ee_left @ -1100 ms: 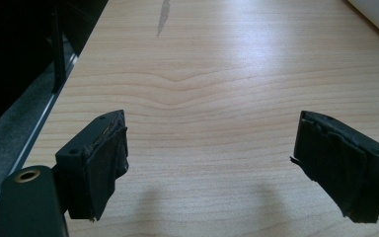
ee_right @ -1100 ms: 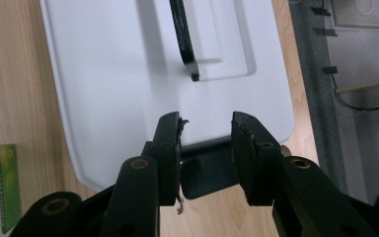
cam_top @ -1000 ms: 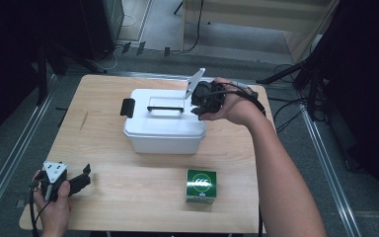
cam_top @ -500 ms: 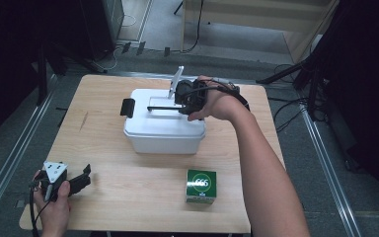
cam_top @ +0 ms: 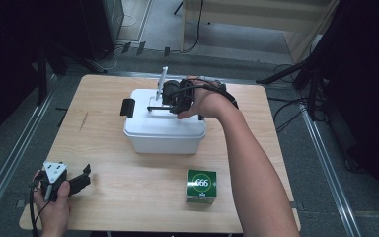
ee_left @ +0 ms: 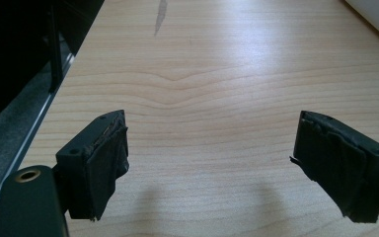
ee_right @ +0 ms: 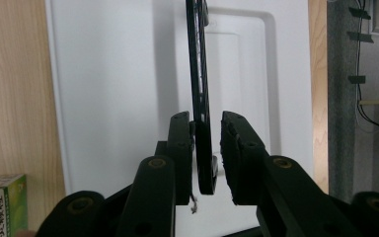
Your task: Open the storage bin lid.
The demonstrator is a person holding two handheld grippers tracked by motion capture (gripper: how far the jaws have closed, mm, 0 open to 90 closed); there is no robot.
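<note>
Right claw (ee_right: 205,153) straddles the raised black handle (ee_right: 200,98) of the white box (cam_top: 163,131); jaws have just been closing, one pad touching, gap remaining. Handle runs straight ahead. Left claw (ee_left: 209,163) open on desk (ee_left: 217,74).

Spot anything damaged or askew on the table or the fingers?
The padding on the left gripper fingers is frayed and peeling at its edges. A dark streak marks the wooden table. Otherwise tidy: the white box sits square, its black handle raised between the right gripper fingers, and the green carton is upright.
</note>
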